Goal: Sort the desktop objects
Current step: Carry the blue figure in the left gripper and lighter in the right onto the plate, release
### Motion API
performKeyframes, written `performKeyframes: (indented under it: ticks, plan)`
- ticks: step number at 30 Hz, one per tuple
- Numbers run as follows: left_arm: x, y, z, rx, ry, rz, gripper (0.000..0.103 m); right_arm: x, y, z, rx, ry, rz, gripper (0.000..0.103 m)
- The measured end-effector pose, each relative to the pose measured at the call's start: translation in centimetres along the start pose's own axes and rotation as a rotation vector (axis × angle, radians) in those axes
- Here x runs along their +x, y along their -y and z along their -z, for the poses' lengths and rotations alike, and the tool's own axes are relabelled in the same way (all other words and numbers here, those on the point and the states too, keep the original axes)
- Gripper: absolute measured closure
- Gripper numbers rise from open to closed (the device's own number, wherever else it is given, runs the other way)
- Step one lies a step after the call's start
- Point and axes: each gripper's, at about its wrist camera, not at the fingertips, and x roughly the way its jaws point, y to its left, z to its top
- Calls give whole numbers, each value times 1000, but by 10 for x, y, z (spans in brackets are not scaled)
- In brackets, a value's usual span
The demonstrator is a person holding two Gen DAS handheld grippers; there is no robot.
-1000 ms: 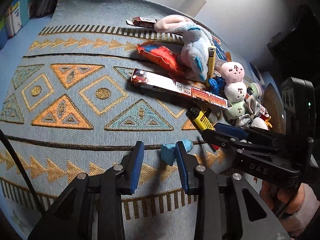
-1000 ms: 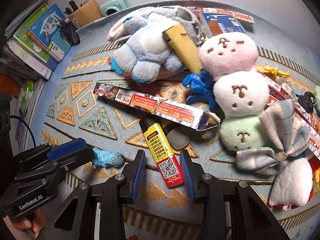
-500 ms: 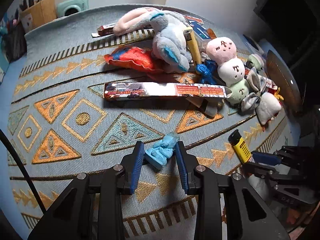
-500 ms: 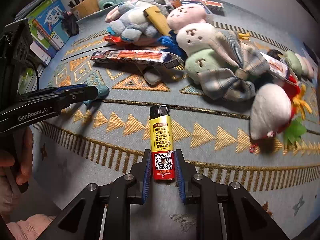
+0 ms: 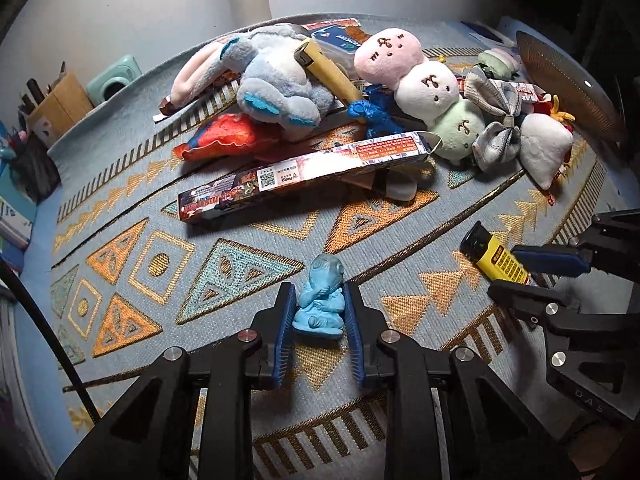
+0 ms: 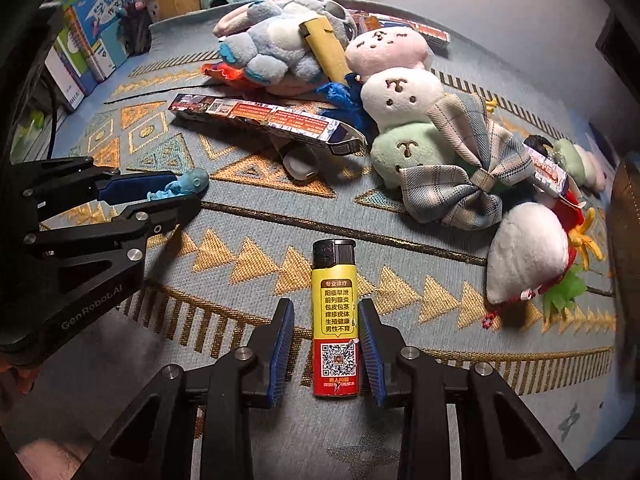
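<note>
Left wrist view: left tongs (image 5: 319, 322) have just been closing and now pinch a small light-blue rubbery figurine (image 5: 321, 300) between both blue pads, low over the blue woven cloth with orange triangles (image 5: 160, 264) that covers the desk. At the right edge the right tongs (image 5: 520, 276) grip a yellow lighter with a black cap (image 5: 494, 258). Beyond lie a long printed cardboard box (image 5: 308, 170), a grey-blue plush rabbit (image 5: 276, 80) and a pink, white and green plush stack (image 5: 424, 88).

Right wrist view: right tongs (image 6: 325, 344) clamp the yellow lighter (image 6: 334, 320) at its lower half, cap pointing away; the right pad touches it, and whether the left pad does I cannot tell. At left, the left tongs (image 6: 172, 192) hold the figurine (image 6: 184, 186), head sticking out past the tips. A plaid fabric bow (image 6: 464, 168) lies against the plush stack (image 6: 396, 92).
</note>
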Motion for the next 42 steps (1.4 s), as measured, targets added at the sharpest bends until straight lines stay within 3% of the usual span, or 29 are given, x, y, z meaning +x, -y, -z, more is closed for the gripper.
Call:
performKeyframes:
  ticks: [5,7,9,15,21,27,31,36,42]
  plan:
    - [-3,-8,1,-218,-28,234,82,-11,4,8,29,4,-167,81]
    - [-4,-9,4,-284,-36,286,82,-21,9,12,69,15,-254,81]
    - [-11,-8,6,-303,-31,298,82,-32,13,13,105,33,-302,81]
    - [-53,13,-12,-254,56,308,82,-78,58,14,199,128,-336,81]
    - [-86,59,-55,-202,149,341,82,-119,127,7,280,218,-315,81]
    - [-97,130,-105,-146,189,390,82,-154,208,24,343,274,-255,81]
    - [-93,182,-142,-97,194,424,82,-167,267,40,438,302,-200,81]
    - [-72,244,-190,-49,182,478,82,-168,347,53,584,281,-48,81]
    - [-37,295,-229,-35,150,519,82,-164,410,52,634,267,-11,81]
